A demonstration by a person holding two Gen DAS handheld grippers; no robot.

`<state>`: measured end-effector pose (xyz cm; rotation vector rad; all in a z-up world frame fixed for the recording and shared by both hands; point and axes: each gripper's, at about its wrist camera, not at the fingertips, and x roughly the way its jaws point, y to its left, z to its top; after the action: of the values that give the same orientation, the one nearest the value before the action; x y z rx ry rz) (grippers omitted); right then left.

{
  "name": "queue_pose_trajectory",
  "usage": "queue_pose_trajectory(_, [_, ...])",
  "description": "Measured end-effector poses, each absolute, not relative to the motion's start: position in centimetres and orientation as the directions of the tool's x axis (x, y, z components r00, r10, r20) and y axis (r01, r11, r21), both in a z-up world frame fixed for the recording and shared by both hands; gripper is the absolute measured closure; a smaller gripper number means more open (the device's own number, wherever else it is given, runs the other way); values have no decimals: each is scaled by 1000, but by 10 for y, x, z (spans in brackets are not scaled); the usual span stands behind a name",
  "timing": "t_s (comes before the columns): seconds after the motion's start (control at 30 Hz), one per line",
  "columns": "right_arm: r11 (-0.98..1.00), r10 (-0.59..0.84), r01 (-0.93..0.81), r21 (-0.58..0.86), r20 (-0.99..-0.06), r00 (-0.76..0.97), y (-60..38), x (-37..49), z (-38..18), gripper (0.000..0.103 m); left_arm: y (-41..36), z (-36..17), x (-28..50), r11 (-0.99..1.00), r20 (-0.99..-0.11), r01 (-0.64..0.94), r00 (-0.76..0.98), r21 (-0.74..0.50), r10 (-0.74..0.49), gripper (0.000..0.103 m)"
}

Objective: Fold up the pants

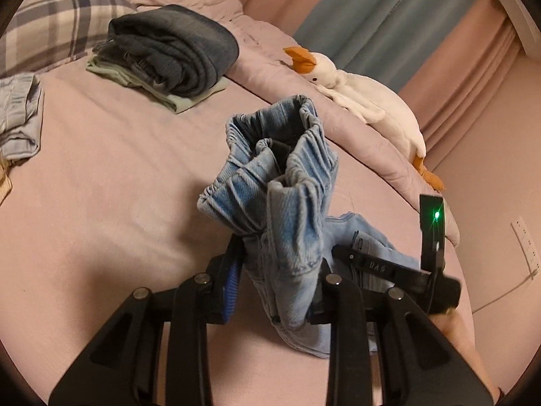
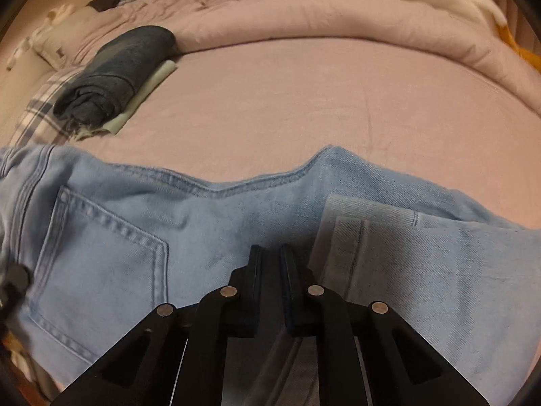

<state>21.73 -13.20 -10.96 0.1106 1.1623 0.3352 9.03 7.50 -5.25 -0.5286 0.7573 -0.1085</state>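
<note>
Light blue jeans (image 1: 287,203) are bunched at the elastic waistband, which stands up between my left gripper's fingers. My left gripper (image 1: 275,270) is shut on that waistband, above the pink bed sheet. In the right wrist view the jeans (image 2: 209,237) lie spread across the bed with a back pocket (image 2: 98,257) at the left and a folded leg hem at the right. My right gripper (image 2: 270,257) hovers over the jeans with its fingers nearly together and no cloth seen between them. The right gripper (image 1: 399,267) also shows in the left wrist view, beside the jeans.
A stack of folded dark jeans on a pale green garment (image 1: 172,57) sits at the back of the bed (image 1: 101,203). A white goose plush (image 1: 358,94) lies on the rolled duvet. A plaid pillow (image 1: 57,30) and another grey-blue garment (image 1: 20,115) lie at the left.
</note>
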Motion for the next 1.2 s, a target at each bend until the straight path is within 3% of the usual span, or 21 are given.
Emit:
queue_pose_trajectory(0.27, [870, 481, -281, 404, -820, 310, -128, 148, -91, 91, 63, -43, 90, 899, -639, -69, 727, -433, -252, 74])
queue_pose_trajectory(0.43, [883, 436, -326, 337, -845, 309, -113, 131, -111, 91, 48, -39, 88, 921, -644, -36, 726, -387, -242, 74])
queue_pose_trajectory(0.57, [847, 525, -261, 462, -802, 285, -129, 133, -101, 90, 37, -27, 85, 934, -633, 9, 733, -356, -249, 74])
queue_pose_trajectory(0.63, [814, 581, -233, 533, -744, 329, -144, 127, -91, 80, 27, -23, 84, 943, -630, 44, 734, -329, -254, 74])
queue_pose_trajectory(0.7, [762, 640, -182, 621, -680, 358, -162, 123, -87, 58, 11, -16, 84, 952, -626, 88, 735, -294, -261, 74])
queue_pose_trajectory(0.83, [547, 776, -82, 833, -468, 424, -207, 121, -94, 48, -16, -9, 87, 957, -622, 159, 731, -243, -280, 74])
queue_pose_trajectory(0.9, [420, 804, -18, 907, -363, 472, -226, 120, -102, 35, -34, -7, 91, 958, -628, 202, 723, -204, -287, 74])
queue_pose_trajectory(1.03, [112, 844, 67, 991, -131, 519, -246, 119, -122, 22, -65, -14, 100, 950, -659, 276, 690, -144, -301, 72])
queue_pose_trajectory(1.17, [42, 860, 102, 994, -88, 503, -240, 129, -125, 17, -84, -27, 108, 922, -693, 330, 617, -202, -373, 48])
queue_pose_trajectory(1.2, [43, 863, 103, 994, -89, 498, -237, 132, -123, 17, -89, -31, 111, 907, -703, 348, 582, -238, -408, 48])
